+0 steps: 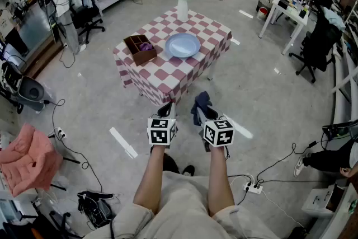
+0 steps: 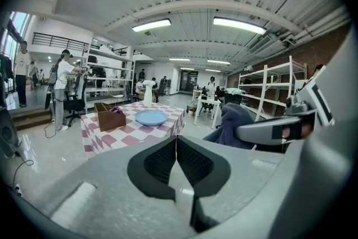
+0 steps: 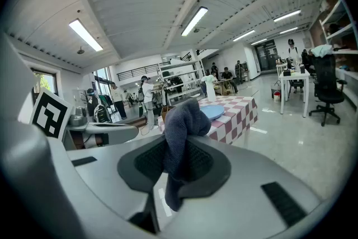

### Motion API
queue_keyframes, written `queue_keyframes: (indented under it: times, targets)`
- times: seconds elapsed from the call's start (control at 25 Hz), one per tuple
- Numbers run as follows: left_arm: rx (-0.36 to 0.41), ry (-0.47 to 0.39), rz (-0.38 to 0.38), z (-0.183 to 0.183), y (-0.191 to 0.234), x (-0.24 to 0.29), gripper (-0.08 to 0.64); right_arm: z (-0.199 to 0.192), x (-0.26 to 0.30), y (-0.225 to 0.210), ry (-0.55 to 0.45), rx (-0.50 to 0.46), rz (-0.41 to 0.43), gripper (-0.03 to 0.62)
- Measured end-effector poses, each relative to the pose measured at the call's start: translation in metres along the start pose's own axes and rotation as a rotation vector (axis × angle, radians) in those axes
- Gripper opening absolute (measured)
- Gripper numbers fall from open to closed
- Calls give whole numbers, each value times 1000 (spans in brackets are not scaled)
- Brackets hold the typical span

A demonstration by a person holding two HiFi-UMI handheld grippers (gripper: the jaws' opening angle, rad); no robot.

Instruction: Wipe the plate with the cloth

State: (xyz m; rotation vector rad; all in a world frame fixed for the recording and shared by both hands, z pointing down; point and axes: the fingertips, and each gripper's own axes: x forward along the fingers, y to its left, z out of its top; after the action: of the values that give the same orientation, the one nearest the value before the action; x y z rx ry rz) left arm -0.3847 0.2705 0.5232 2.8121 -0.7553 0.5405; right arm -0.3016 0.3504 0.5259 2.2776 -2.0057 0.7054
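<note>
A light blue plate (image 1: 182,45) lies on a table with a red-and-white checked cloth (image 1: 168,73), some way ahead of me. In the left gripper view the plate (image 2: 151,117) shows small and far off; in the right gripper view the plate (image 3: 212,111) peeks out behind the cloth. My right gripper (image 1: 200,111) is shut on a dark blue cloth (image 1: 201,102), which bunches above the jaws (image 3: 182,131) and hangs below them. My left gripper (image 1: 167,111) is shut with nothing in it (image 2: 177,148). Both are held over the floor, short of the table.
On the table stand a brown wooden box (image 1: 140,48) with something purple inside and a white vase (image 1: 182,4). Cables and a power strip (image 1: 254,188) lie on the floor. A pink heap (image 1: 28,158) sits at left. Office chairs (image 1: 313,50) and white desks stand at right.
</note>
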Motion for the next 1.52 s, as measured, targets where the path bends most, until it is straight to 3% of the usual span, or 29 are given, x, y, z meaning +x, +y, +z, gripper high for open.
queue_keyframes:
  times: [0.52,0.84,1.08,1.52]
  targets:
    - [51,-8,-15,7,-8,7,11,10,-1,-16,-27,-5,-38,71]
    - [19,5,-32,2,-5,40,11,13,10,-40,-39,44,-26,71]
    - [156,57,-53,21,-6,85,12,34,26,-88,-53,122,-22,72]
    - [70,25,-22,79,24,172,11,83,96,-149,-13,100,42,73]
